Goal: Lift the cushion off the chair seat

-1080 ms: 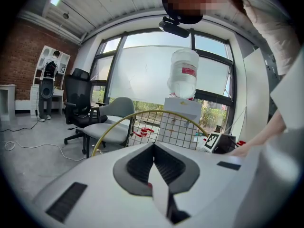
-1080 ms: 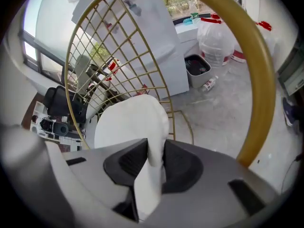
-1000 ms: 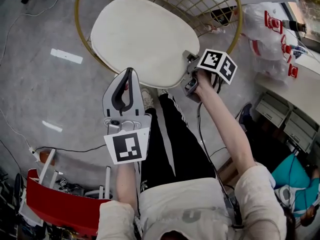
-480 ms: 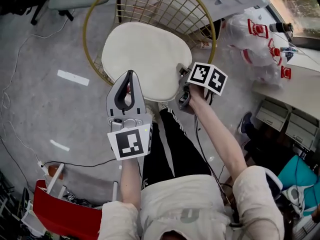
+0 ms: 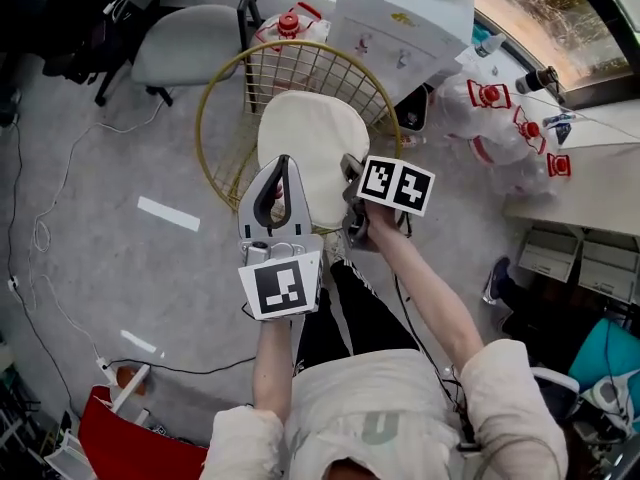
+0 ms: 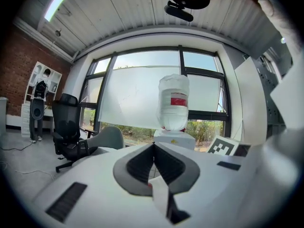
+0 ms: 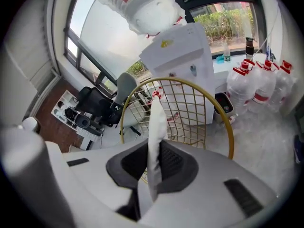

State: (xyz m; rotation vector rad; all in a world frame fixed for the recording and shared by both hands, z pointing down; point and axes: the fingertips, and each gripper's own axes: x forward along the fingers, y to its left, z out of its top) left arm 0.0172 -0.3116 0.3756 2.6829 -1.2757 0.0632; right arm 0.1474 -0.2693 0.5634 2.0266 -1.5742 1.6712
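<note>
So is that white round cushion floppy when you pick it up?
Probably not very. The cream round padded cushion holds a flat oval shape lifted off the gold wire chair, and edge-on it looks thin and straight, so likely fairly stiff. It seems light too, carried just by its rim.

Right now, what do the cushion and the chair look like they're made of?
Cushion: probably fabric over soft padding, off-white and matte. It shows no shine, and its pinched edge squashes thin. Chair: metal wire, it seems, with a glossy gold or brass-coloured finish. Thin rods form an open grid inside a round rim.
</note>
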